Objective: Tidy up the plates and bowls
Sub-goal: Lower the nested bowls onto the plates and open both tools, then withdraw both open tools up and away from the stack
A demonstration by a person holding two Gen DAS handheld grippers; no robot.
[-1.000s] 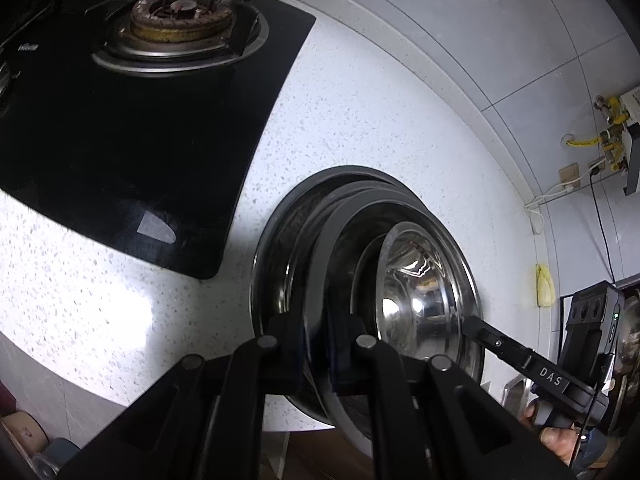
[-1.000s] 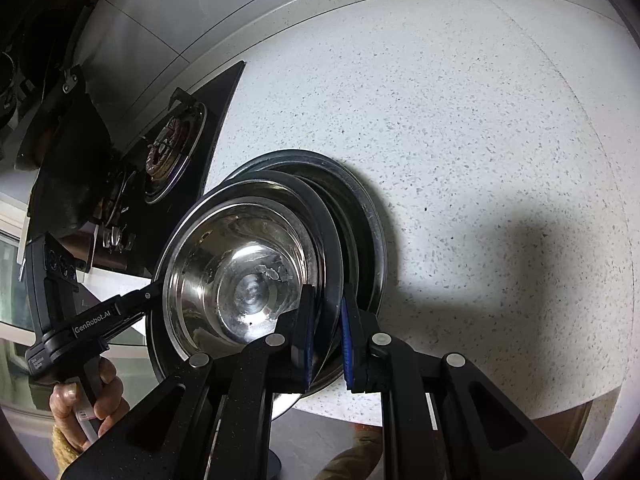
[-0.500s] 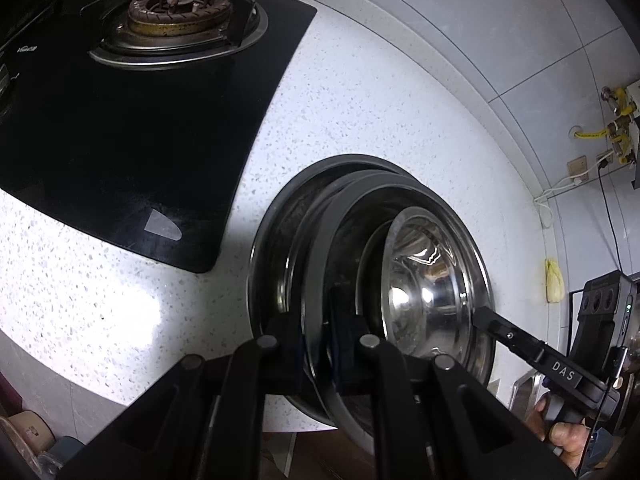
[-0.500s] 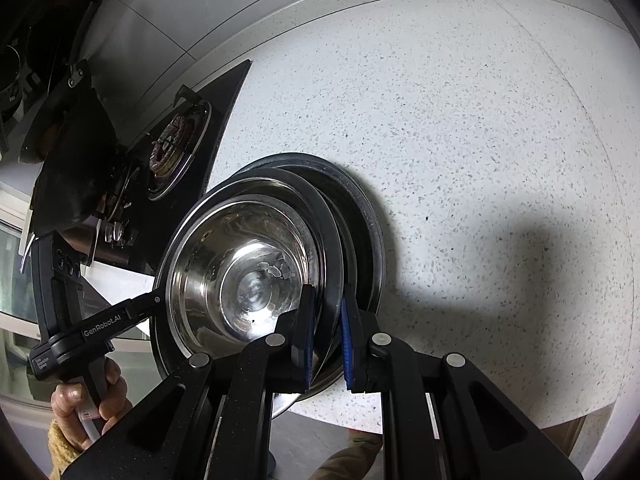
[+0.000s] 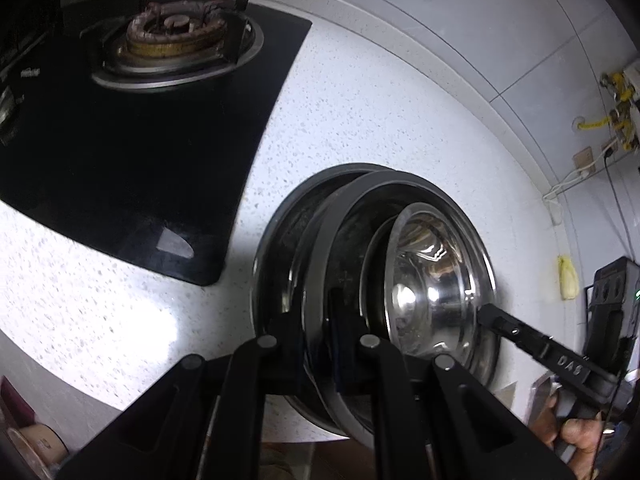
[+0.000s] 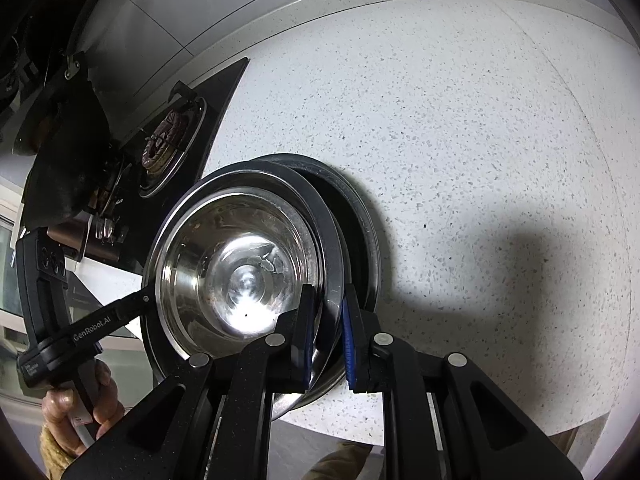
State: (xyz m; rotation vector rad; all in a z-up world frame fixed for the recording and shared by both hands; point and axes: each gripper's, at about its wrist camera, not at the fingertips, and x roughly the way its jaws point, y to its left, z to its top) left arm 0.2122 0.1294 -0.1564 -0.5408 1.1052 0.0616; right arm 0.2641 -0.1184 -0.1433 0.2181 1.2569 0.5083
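Steel bowl [image 6: 240,276] nested in dark plate [image 6: 330,256], held tilted over second plate [image 6: 360,216] beside stove [image 5: 132,120]. Left claw [image 5: 318,344] and right claw [image 6: 326,336] clamp the rim. Stacking nearly done; setting down remains.

A polished stainless-steel bowl [image 6: 240,276] throws mirror-bright glare from inside a duller grey metal plate [image 6: 332,240], both on a speckled white stone-look countertop [image 6: 460,140] with a smooth sheen. The stove top [image 5: 120,160] is glossy black glass around a rough, rust-toned burner [image 5: 176,28]. The left gripper [image 5: 318,344] and right gripper [image 6: 328,344] are matt black plastic, the right with blue pads.
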